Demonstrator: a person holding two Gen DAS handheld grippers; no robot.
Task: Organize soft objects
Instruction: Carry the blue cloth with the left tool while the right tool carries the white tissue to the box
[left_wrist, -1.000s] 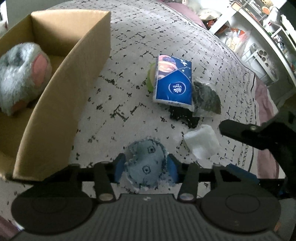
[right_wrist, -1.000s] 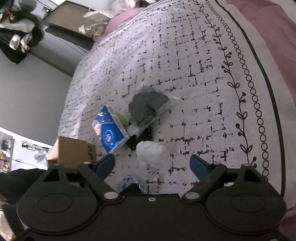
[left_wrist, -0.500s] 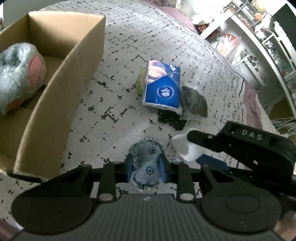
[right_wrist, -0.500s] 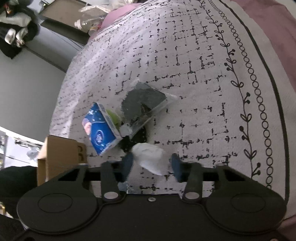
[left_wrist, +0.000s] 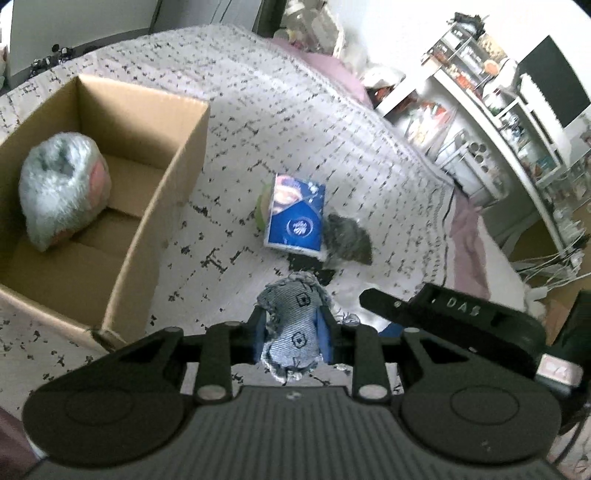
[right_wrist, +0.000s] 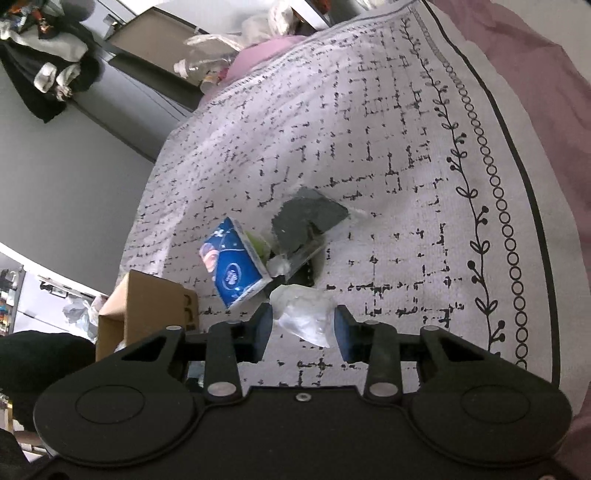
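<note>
Both grippers angle down toward the bed, side by side. Left gripper (left_wrist: 291, 334) has its blue pads squeezed tight on a denim piece (left_wrist: 291, 325), jaws nearly together. Right gripper (right_wrist: 303, 328) is clamped on a white soft wad (right_wrist: 304, 317), pads pressing both sides. From the left cam, the right gripper's black body sits just beside it, lower right.

Soft daylight, blown-out shelves (left_wrist: 491, 110), slight motion blur, strong fisheye bending.
</note>
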